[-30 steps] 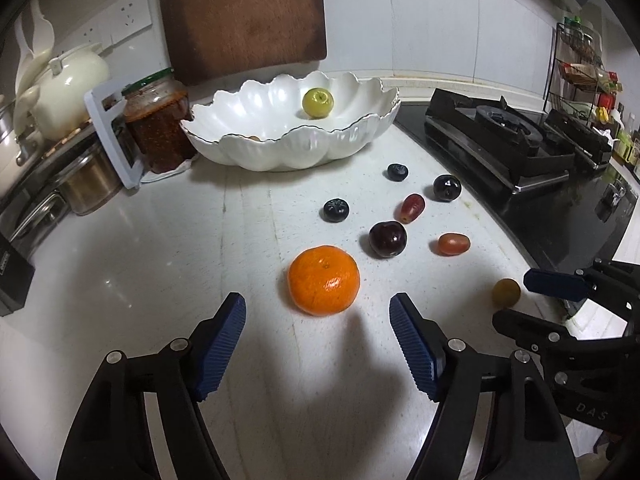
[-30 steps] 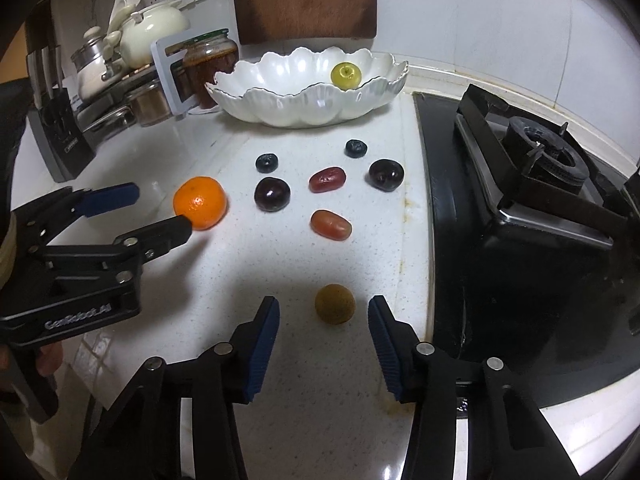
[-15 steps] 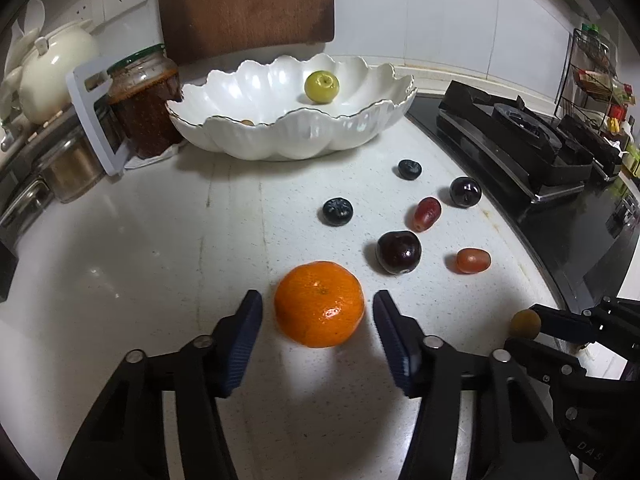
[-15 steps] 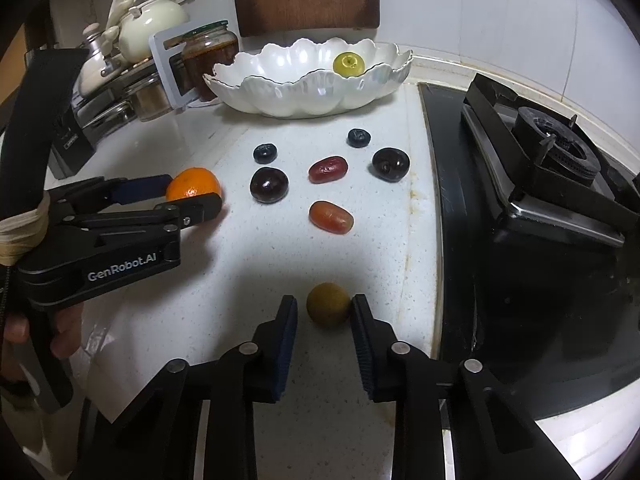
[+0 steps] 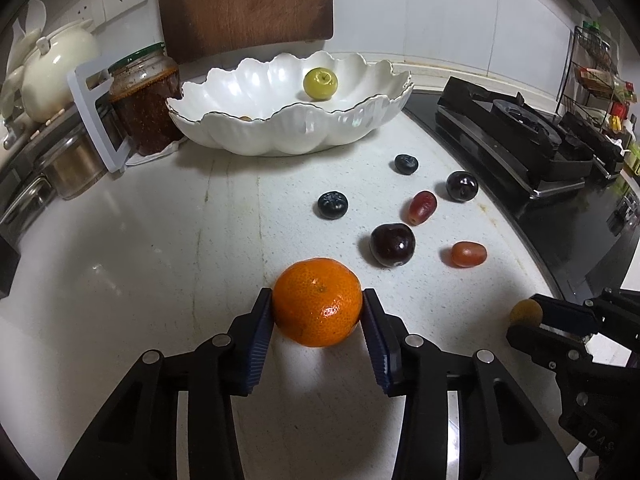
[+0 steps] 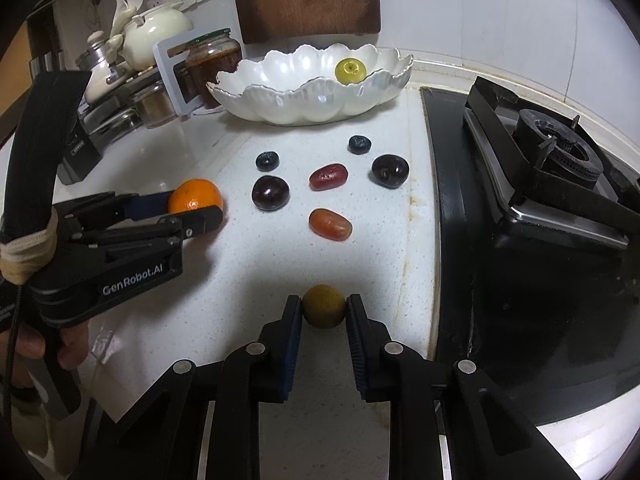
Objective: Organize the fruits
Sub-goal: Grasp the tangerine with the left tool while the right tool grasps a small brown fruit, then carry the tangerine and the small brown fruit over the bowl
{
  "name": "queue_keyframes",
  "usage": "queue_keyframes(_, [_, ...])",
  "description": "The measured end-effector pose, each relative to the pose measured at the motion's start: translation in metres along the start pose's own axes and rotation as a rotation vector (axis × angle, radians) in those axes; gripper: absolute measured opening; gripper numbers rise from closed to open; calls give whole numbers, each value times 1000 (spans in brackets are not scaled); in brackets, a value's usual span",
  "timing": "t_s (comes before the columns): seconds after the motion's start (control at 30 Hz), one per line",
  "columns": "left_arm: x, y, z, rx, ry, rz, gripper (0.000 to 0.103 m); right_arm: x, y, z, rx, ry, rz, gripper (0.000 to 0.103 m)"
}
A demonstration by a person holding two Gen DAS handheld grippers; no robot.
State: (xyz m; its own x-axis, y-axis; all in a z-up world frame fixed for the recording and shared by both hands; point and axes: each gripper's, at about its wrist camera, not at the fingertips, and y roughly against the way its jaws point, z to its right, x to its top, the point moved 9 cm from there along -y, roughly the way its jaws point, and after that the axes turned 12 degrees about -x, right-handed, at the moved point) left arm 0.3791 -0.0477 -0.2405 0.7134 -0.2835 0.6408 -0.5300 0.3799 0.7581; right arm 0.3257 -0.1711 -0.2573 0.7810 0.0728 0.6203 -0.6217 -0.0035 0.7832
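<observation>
My left gripper [image 5: 317,312] is shut on an orange mandarin [image 5: 317,301] that rests on the white counter; it also shows in the right wrist view [image 6: 195,201]. My right gripper [image 6: 323,310] is shut on a small brown-yellow round fruit [image 6: 323,305], seen at the right edge of the left wrist view [image 5: 525,312]. A white scalloped bowl [image 5: 304,128] at the back holds a yellow-green fruit [image 5: 320,83]. Dark cherries [image 5: 392,244], blueberries [image 5: 333,205] and red grapes [image 5: 468,254] lie loose between bowl and grippers.
A black gas stove [image 6: 540,184] borders the counter on the right. A jar of red preserve [image 5: 144,104], a white teapot [image 5: 56,72] and metal pots stand at the back left. A wooden board [image 5: 244,4] leans on the wall behind the bowl.
Both grippers moved forward and closed: the left onto the mandarin, the right onto the small brown-yellow fruit. The loose fruits have not moved.
</observation>
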Motion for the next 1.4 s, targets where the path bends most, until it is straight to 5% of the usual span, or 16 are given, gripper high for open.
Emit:
queue_keyframes(0.67, [20,56,21,29,16,108,42,38,34,10,44,-14,126,24])
queue_keyframes(1.4, [90,97,21,99,80,290,42,133,72,23,67,39,364,24])
